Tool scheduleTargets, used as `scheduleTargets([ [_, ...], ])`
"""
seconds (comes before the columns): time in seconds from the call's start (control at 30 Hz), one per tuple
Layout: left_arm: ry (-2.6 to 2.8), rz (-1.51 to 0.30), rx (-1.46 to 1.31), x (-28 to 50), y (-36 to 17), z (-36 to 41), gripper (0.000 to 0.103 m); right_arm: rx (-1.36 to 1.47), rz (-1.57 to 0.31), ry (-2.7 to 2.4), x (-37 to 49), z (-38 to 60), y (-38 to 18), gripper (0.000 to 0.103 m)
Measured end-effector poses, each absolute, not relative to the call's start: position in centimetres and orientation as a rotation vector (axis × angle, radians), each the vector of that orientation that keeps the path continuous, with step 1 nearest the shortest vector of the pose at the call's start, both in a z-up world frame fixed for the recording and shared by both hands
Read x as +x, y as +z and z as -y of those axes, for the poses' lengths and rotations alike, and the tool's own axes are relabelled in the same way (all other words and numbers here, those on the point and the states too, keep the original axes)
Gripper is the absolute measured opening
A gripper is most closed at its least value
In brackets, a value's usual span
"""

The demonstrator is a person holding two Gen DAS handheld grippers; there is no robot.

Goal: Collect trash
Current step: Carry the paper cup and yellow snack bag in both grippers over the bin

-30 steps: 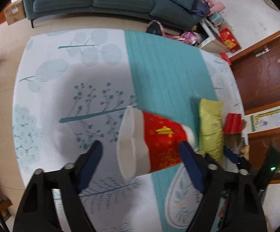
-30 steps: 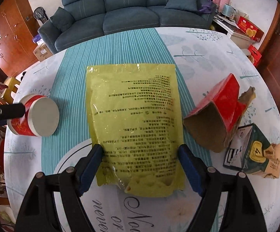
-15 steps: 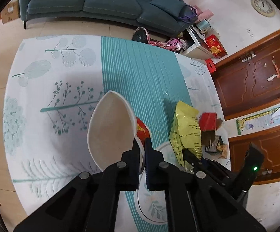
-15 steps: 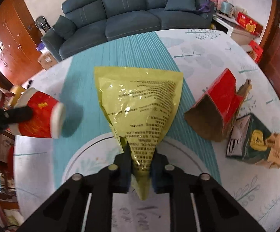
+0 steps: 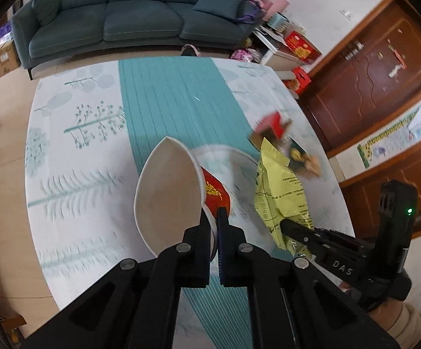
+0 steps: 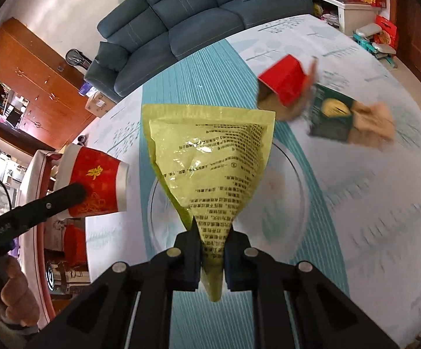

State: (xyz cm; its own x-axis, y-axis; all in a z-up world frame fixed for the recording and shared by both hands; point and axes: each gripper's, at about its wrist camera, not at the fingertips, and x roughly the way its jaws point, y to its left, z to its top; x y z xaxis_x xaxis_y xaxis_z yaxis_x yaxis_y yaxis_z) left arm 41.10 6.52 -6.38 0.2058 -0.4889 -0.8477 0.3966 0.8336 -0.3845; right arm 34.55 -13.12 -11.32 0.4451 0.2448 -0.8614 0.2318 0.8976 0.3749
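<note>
Both hand-held grippers point(image 5: 214, 226) point(image 6: 212, 250) clamped tight

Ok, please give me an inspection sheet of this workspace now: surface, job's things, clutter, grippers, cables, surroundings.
Surface: round table, white leaf-print cloth with teal stripe.
Job's things: red paper cup, squashed flat; yellow snack bag, both lifted.
Clutter: torn red carton and green box lying on the cloth.
Grippers: left gripper shut on the cup's rim; right gripper shut on the bag's lower end.
Cables: nothing seen.
Surroundings: blue sofa, wooden doors.
</note>
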Motion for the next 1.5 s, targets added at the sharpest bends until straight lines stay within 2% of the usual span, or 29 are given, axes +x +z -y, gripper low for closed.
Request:
scheduleTargets([
  [0.43,-0.698,-1.193,0.007,21.6,-2.7,-0.7,0.002,0.406,-1.095,0.013,17.1,17.0,-7.2,0.011],
  [0.83,-0.571,-1.179,0.056,2.6,-1.8,6.3,0.002,0.363,-1.105,0.115,1.6,24.3,-8.0,0.011],
  [1.2,-0.476,-1.279,0.109,-3.6,-4.7,8.8,0.002,0.398,-1.223,0.177,-4.8,26.3,-12.4,0.011],
  [1.5,-0.504,-1.374,0.15,-4.9,-13.3,9.5,0.002,0.483,-1.353,0.135,-5.9,24.9,-20.6,0.011],
])
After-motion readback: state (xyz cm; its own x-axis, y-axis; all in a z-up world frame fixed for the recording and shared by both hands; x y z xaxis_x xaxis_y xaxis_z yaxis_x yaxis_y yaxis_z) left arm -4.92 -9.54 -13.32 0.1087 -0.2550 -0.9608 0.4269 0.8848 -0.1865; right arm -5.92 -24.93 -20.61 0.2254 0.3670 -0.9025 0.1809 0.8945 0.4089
